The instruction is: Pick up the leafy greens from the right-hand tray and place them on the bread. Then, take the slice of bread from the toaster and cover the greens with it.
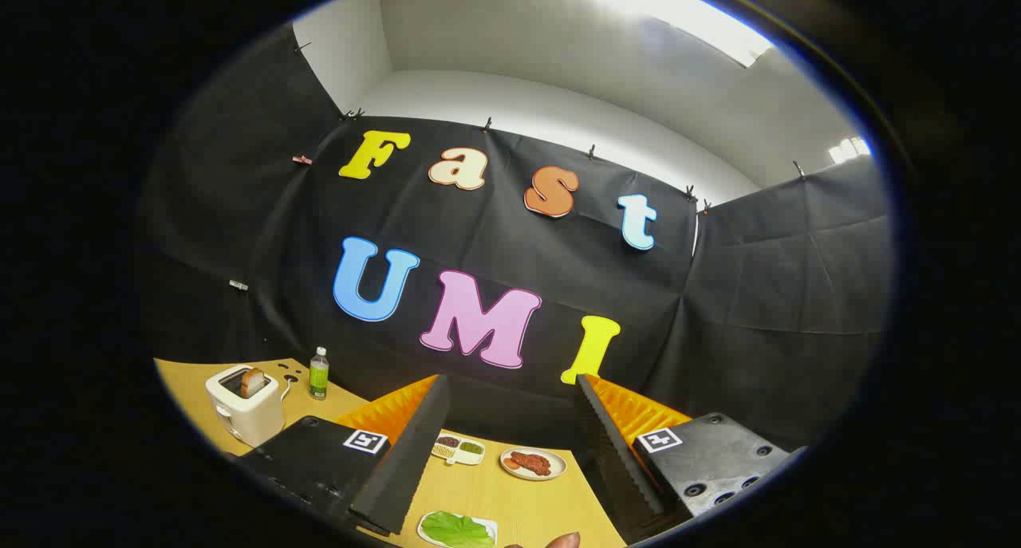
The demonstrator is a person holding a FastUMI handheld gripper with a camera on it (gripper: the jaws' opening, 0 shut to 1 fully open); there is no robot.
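My gripper (510,444) hangs above the wooden table (494,492) with its jaws spread wide and nothing between them; each of my two fingers (403,460) is black with orange ribbed backing, and each mount carries one square black-and-white marker whose pattern I cannot read as writing. Nearest, right at the table's near edge and between my fingers, lie the leafy greens (456,530) on their white tray (488,526), one tray with one green heap. Just beside it at the same edge a rounded reddish-brown shape (563,540) pokes in; I cannot tell what it is. Farther along the table, still between my fingers, sits one round plate (533,463) holding reddish slices, and just left of it one small divided dish (458,449) with dark and green fillings. Out beyond my left finger, toward the table's far left corner, stands one white toaster (246,408) with a single slice of bread (253,382) upright in its slot. Beside it stands one bottle (318,374) with a green label, too small to read. My left finger covers part of the table between the toaster and the dishes.
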